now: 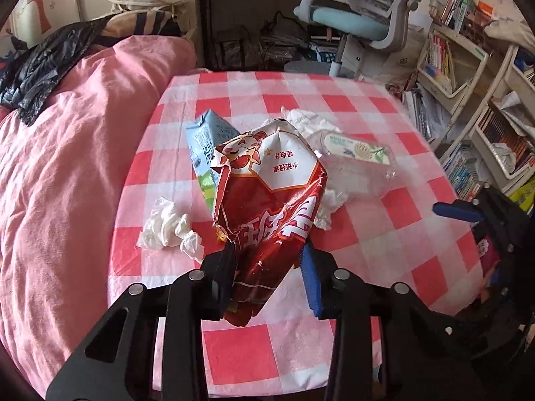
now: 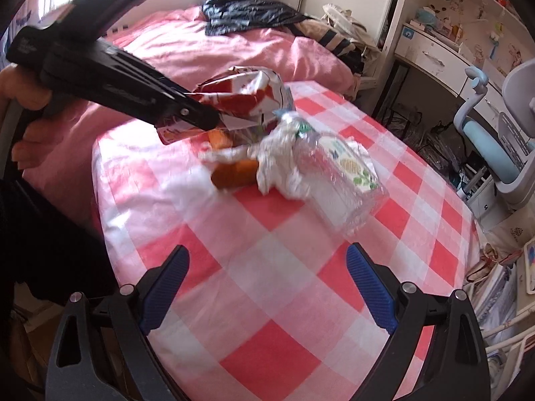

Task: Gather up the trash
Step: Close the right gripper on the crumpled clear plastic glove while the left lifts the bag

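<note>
Left hand-held gripper (image 1: 269, 264) is clamped on our first catch, the red snack bag (image 1: 267, 200), while the right hand-held gripper (image 2: 267, 287) gapes empty; carton (image 1: 204, 147) at eleven o'clock, bottle (image 1: 354, 163) at two, tissue (image 1: 170, 227) at nine remain on the tabletop (image 1: 367, 234).

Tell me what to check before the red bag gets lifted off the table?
1. Left gripper squeezing the red snack bag: ok.
2. Bag pinched low, near one end: ok.
3. Blue carton not caught in the grip: cannot tell.
4. Right gripper open and empty: ok.
5. Plastic bottle and tissues lying on the table, waiting: ok.
6. Trash bin in sight: not ok.
</note>
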Motion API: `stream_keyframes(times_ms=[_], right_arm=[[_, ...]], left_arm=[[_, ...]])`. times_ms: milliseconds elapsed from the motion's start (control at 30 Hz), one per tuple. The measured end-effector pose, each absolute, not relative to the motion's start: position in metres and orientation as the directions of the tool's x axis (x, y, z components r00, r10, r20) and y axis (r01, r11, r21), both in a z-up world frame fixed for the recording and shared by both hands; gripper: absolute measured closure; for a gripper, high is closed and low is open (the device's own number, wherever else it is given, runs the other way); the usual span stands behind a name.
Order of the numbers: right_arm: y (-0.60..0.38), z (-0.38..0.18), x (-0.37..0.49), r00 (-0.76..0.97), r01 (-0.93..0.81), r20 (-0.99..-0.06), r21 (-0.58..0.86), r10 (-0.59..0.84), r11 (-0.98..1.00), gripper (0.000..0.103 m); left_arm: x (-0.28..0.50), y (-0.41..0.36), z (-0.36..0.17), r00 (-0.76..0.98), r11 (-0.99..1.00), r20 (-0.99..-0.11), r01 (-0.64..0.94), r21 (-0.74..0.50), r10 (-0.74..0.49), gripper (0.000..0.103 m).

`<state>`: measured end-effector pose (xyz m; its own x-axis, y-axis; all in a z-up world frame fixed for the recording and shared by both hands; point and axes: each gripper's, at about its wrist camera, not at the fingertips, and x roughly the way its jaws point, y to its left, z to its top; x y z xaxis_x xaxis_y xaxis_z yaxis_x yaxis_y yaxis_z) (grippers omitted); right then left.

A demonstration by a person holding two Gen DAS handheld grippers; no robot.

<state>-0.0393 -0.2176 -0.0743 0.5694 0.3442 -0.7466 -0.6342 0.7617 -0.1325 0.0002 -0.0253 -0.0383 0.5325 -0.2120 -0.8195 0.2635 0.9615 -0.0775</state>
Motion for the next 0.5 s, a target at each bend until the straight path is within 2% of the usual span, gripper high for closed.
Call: stream_keyframes(times_ms=[167,400,500], right_arm=[[-0.207,-0.068,-0.018,0.555,-0.624,-0.723,-0.035,0.412,0.78,0.012],[-0.182,-0.076,0.022,0.504,-0.611,-0.724,0.087,0.471,0.787,0.012],[-0.173,-0.08,0.039,0.505,-0.585,-0.727,0.109,0.466,0.804,0.019]], left_arm=[[0.007,0.007,-0.012,0.606,0.967,-0.754,0.184,-0.177,-0.254,0.069],[0.013,0.038,0.006,0.675,0.96,-0.698,0.056,-0.276,-0.24,0.067],[0.017,0.044,0.008,0.679,0.955,-0.694,0.039,-0.294,-0.241,0.067]])
